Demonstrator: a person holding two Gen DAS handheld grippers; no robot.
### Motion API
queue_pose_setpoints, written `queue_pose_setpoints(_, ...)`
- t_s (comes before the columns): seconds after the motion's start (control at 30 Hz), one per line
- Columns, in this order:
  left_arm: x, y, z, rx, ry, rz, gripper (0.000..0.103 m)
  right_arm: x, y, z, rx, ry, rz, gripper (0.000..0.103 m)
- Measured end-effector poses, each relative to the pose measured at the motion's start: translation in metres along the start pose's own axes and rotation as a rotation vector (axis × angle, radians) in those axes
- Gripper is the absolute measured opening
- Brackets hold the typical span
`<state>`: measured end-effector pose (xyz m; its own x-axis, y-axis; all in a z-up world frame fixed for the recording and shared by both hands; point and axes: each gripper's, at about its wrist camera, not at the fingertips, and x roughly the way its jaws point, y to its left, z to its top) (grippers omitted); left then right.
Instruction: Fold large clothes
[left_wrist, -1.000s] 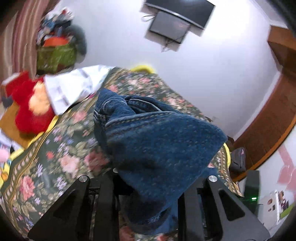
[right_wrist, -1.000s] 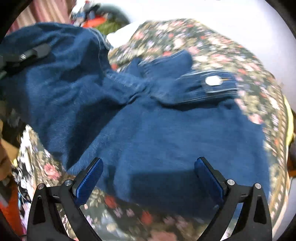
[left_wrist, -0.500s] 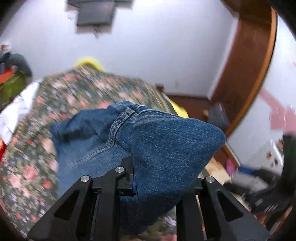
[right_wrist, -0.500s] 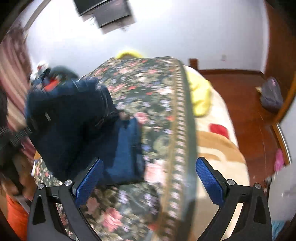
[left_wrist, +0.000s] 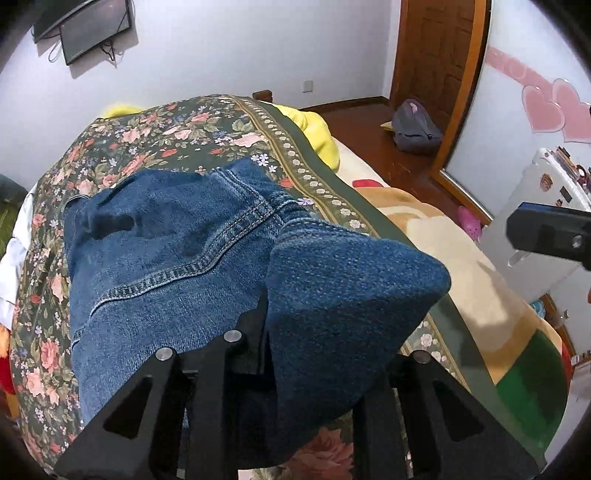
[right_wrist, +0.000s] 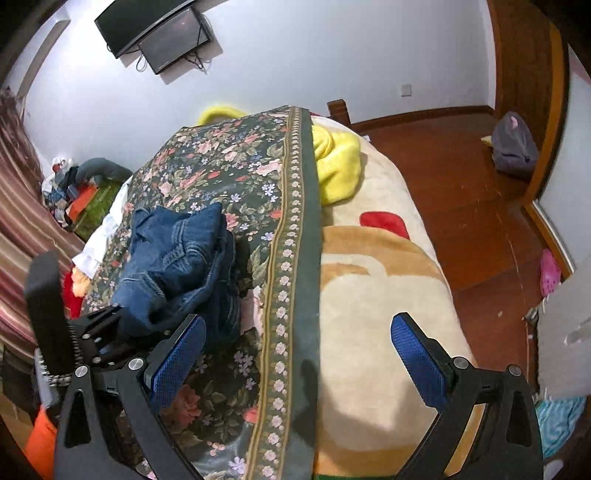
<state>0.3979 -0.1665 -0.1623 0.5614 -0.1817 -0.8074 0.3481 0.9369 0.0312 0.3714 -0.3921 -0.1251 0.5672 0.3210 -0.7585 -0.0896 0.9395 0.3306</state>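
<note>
A pair of blue jeans (left_wrist: 166, 258) lies bunched on the floral bedspread (left_wrist: 155, 140). My left gripper (left_wrist: 295, 354) is shut on a fold of the jeans, and the cloth drapes over its fingers and hides the tips. In the right wrist view the jeans (right_wrist: 177, 254) sit at the left, with the left gripper (right_wrist: 96, 332) gripping their near edge. My right gripper (right_wrist: 295, 354) is open and empty, held above the bed's right side, apart from the jeans. Part of the right gripper (left_wrist: 550, 236) shows at the right edge of the left wrist view.
A cream and brown blanket (right_wrist: 369, 295) and a yellow cloth (right_wrist: 336, 158) lie right of the bedspread. White cloth (right_wrist: 103, 236) and a red plush toy (right_wrist: 72, 291) lie at the left. A grey bag (right_wrist: 513, 147) sits on the wooden floor.
The right gripper let go of the jeans and drew back to the right, open. The left gripper swung right with the jeans fold still held.
</note>
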Motion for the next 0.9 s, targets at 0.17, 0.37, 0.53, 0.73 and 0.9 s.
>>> queue_pose_setpoints(0.17, -0.023, 0.000, -0.006, 0.002, 0.021, -0.076, 0.058, -0.014, 0.013, -0.001, -0.041, -0.017, 0.003, 0.100)
queue_pose_setpoints(0.37, -0.083, 0.011, -0.024, 0.007, -0.070, -0.010, 0.080, -0.018, 0.040, 0.002, -0.081, -0.035, 0.038, 0.100)
queue_pose_setpoints(0.53, -0.111, 0.062, -0.035, -0.106, -0.130, 0.061, 0.087, 0.001, 0.081, -0.002, -0.145, -0.021, 0.071, 0.100)
queue_pose_setpoints(0.73, -0.090, 0.126, -0.057, -0.255, -0.082, 0.223, 0.087, 0.059, 0.106, -0.014, -0.215, 0.076, -0.027, 0.100)
queue_pose_setpoints(0.9, -0.061, 0.137, -0.086, -0.267, -0.048, 0.206, 0.090, 0.094, 0.089, -0.037, -0.253, 0.178, -0.086, 0.101)
